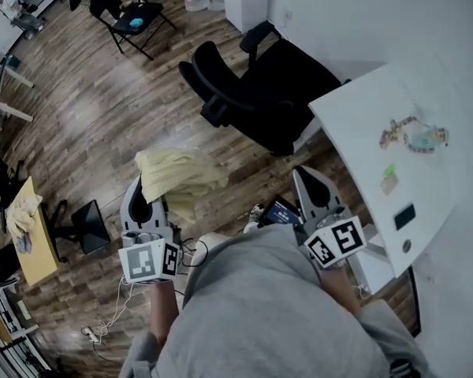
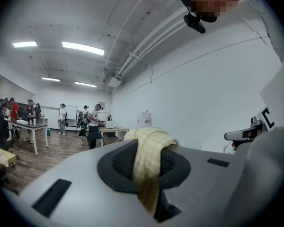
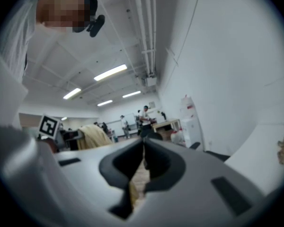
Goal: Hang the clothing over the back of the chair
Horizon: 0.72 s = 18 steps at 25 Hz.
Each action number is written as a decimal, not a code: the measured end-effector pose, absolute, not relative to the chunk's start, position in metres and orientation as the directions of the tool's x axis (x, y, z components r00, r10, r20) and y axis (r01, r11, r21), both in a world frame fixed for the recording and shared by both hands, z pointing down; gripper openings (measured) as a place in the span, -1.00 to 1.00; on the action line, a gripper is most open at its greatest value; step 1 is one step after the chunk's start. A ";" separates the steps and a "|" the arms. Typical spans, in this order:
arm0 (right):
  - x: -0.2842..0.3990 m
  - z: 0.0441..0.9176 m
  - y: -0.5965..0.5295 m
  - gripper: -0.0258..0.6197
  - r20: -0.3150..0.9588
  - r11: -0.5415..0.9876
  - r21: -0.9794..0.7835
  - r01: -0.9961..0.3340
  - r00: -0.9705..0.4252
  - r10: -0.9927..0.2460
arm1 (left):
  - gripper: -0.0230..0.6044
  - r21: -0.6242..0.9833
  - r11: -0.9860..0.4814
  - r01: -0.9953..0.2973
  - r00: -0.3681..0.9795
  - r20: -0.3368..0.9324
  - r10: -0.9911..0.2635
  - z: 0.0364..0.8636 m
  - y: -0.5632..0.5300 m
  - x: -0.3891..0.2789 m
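A pale yellow garment (image 1: 181,176) hangs bunched from my left gripper (image 1: 144,186), whose jaws are shut on a fold of it. In the left gripper view the cloth (image 2: 149,160) drapes over and between the dark pads. A black office chair (image 1: 252,93) stands on the wood floor ahead, its back toward me and apart from both grippers. My right gripper (image 1: 305,173) is shut and holds nothing; in its own view the jaw tips meet at the right gripper (image 3: 143,144). The garment (image 3: 92,136) shows at that view's left.
A white table (image 1: 363,109) with small items stands at the right, close to the office chair. A black folding chair (image 1: 134,18) is far back left. A small wooden table (image 1: 31,235) and floor cables (image 1: 102,329) lie at left. People (image 2: 92,122) stand far off.
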State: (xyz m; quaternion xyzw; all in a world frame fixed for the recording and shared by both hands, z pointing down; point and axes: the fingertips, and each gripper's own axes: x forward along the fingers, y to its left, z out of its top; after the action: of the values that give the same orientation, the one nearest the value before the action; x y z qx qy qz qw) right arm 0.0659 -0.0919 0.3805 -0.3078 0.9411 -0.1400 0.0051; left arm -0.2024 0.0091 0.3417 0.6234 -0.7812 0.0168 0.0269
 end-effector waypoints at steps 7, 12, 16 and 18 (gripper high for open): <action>0.075 0.385 -0.125 -0.81 0.073 0.791 -0.270 -0.549 -0.831 -0.552 | -0.71 0.005 0.268 -0.963 -0.268 0.054 -0.962 0.339 -0.010 -0.190; 0.074 0.384 -0.139 -0.81 0.065 0.802 -0.270 -0.533 -0.841 -0.537 | -0.71 -0.003 0.285 -0.959 -0.285 0.052 -0.957 0.340 -0.022 -0.190; 0.073 0.383 -0.146 -0.81 0.070 0.803 -0.268 -0.533 -0.842 -0.535 | -0.71 -0.014 0.279 -0.960 -0.280 0.054 -0.959 0.338 -0.034 -0.190; 0.075 0.383 -0.148 -0.81 0.077 0.797 -0.267 -0.541 -0.837 -0.542 | -0.71 -0.019 0.269 -0.963 -0.270 0.053 -0.961 0.337 -0.042 -0.191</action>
State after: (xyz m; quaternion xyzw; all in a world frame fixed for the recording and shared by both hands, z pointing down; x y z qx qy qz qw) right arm 0.0748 -0.1481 0.3834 -0.2857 0.9480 -0.1402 0.0017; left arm -0.1909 -0.0417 0.3371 0.6041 -0.7964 0.0237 0.0156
